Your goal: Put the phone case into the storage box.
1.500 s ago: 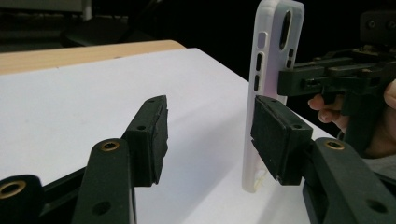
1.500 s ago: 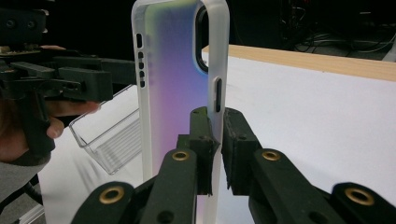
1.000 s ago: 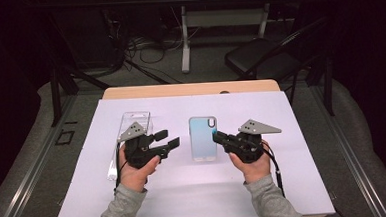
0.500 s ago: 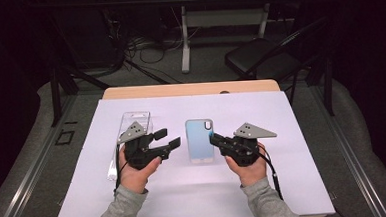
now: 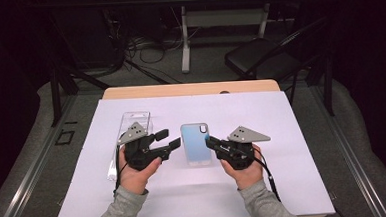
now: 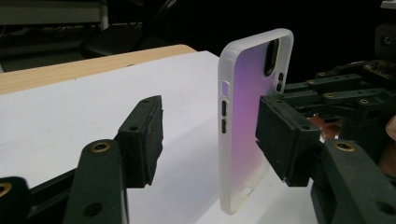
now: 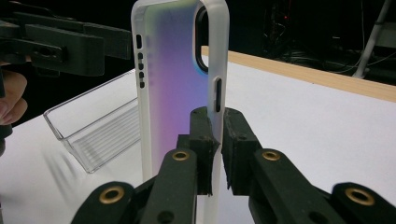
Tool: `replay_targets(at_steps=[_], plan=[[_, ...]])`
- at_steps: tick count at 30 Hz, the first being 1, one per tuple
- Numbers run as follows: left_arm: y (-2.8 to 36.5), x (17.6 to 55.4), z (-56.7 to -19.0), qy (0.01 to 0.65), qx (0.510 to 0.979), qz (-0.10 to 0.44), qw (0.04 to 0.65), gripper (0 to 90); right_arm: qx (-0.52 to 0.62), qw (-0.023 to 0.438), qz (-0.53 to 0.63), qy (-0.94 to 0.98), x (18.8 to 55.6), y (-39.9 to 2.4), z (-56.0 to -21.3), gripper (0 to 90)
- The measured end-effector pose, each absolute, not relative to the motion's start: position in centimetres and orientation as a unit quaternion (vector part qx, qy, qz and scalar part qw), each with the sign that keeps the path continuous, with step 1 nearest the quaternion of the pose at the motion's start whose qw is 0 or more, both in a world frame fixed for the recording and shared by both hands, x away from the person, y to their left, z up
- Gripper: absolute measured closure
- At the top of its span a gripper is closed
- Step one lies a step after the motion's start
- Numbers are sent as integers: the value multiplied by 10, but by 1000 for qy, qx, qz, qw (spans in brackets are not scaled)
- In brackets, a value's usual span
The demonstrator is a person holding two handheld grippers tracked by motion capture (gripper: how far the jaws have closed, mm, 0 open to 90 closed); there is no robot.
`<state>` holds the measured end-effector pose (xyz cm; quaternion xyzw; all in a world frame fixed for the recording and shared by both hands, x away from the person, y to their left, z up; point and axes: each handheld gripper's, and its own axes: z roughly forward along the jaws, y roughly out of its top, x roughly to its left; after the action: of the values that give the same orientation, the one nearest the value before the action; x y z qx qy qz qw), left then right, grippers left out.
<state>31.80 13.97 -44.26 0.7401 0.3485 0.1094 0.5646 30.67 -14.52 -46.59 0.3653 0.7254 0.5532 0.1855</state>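
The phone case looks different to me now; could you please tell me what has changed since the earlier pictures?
The right gripper, shut on the phone case at its side rim, has drawn it a little toward the left gripper over the last second. The left gripper's jaws have just been closing, with the case's other edge between them but not yet pressed. The clear tray and the left hand stayed put.
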Motion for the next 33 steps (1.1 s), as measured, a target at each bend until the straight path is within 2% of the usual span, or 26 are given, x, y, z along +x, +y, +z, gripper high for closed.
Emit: replay_targets(at_steps=[33], plan=[[139, 317, -446, 352, 742, 105, 561, 729, 343, 216, 530, 745, 294, -121, -477, 836]])
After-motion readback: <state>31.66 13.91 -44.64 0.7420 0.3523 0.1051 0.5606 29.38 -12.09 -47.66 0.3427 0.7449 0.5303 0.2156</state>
